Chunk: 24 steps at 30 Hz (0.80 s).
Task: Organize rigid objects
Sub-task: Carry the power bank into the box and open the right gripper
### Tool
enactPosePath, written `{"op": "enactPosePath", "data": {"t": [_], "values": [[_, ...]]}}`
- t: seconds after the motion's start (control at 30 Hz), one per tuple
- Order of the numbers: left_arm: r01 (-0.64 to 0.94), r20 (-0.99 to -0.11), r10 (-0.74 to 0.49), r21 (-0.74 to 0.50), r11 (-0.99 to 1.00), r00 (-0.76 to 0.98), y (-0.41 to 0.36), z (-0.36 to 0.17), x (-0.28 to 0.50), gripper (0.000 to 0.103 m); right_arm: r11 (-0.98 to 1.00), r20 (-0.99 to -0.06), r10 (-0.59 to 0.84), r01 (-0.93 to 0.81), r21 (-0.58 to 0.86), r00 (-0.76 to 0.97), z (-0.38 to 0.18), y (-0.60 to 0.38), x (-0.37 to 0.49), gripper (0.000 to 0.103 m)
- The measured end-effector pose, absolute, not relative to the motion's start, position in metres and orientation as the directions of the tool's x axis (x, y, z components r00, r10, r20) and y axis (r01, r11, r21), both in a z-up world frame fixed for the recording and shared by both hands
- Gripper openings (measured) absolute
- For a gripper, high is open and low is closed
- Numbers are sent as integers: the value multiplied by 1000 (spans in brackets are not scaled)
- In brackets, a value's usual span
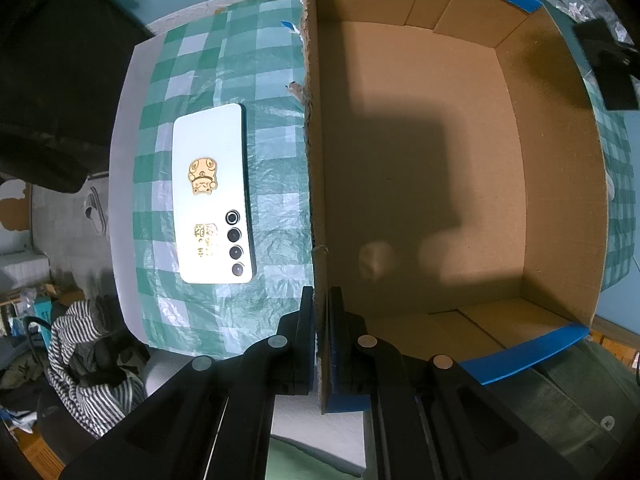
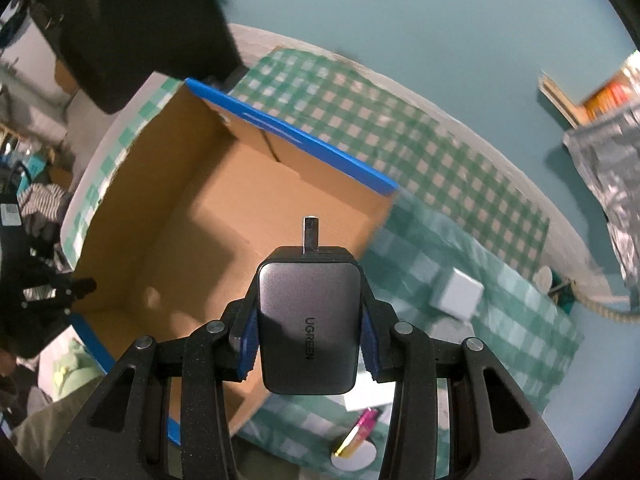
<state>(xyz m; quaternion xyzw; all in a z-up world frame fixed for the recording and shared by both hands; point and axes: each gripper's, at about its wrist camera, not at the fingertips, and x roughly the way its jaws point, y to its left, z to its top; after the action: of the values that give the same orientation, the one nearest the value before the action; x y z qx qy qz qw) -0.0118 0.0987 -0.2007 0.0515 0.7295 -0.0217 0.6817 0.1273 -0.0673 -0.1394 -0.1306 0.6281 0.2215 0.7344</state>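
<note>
Now charger [image 2: 308,326] clamped between right gripper [image 2: 307,336] fingers, above box [image 2: 168,216].

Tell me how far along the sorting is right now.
Nothing is packed yet: the cardboard box looks empty. In hand: the left gripper pinches the box wall, and the right gripper holds the grey charger above the box. Left outside: the phone, the white adapter and the pink battery.

battery [image 2: 357,432] blurred | white cube [image 2: 458,295] blurred (identity unclear)
</note>
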Motion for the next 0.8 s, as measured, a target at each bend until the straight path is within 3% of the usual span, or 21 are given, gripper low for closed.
{"op": "enactPosePath", "data": {"t": [0.47,0.8], "values": [[93,-996,42,34,995,-81,101,-203,-12,6,837,-997,76,-543,66,-2,-212,-33,134,40],[101,-995,46,37,994,-92,99,-203,-12,6,826,-995,99,-559,73,16,-214,-22,133,40]]}}
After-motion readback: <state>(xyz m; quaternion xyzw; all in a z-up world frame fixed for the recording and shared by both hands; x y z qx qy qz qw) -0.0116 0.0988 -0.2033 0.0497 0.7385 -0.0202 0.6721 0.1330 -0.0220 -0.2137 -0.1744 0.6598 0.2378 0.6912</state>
